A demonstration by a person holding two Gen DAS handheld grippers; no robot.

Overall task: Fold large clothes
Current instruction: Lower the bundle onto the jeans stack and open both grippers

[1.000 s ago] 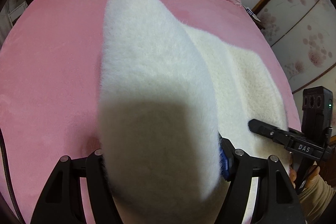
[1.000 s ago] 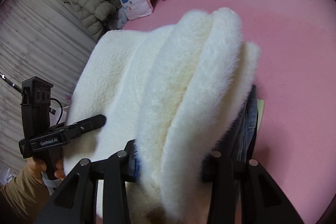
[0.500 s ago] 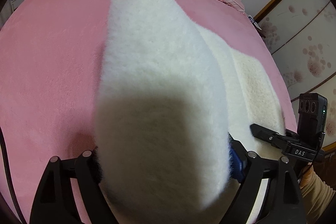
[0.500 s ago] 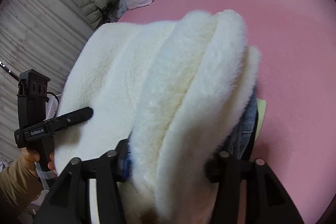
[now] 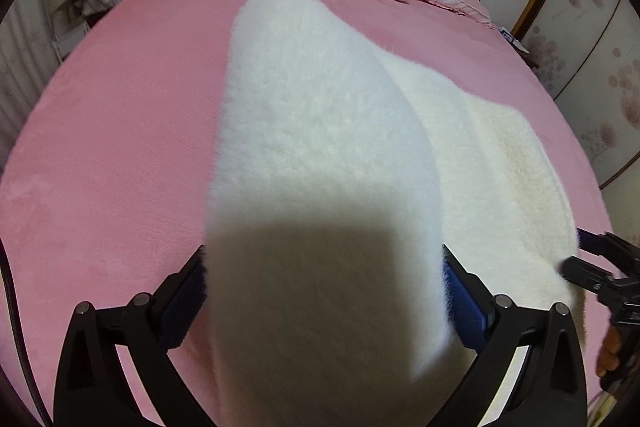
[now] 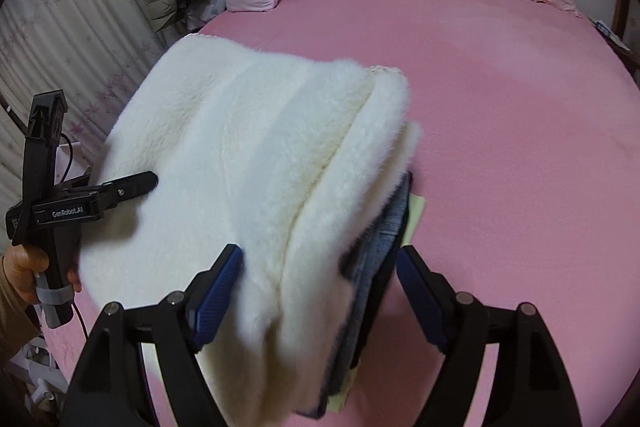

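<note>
Fleece [image 5: 320,155] fills both my views, a thick white garment stretched above the pink bed [image 5: 112,131]. My left gripper [image 5: 324,291] stays clamped on its folded edge. On my right gripper [image 6: 320,291] the fingers now stand wider than half a second ago, the right pad [image 6: 420,291] clear of the fabric, and denim [image 6: 380,239] shows under the fleece

left tool [image 5: 324,287] clamps white fleece [image 5: 320,131] | above pink bed [image 5: 120,107]
</note>
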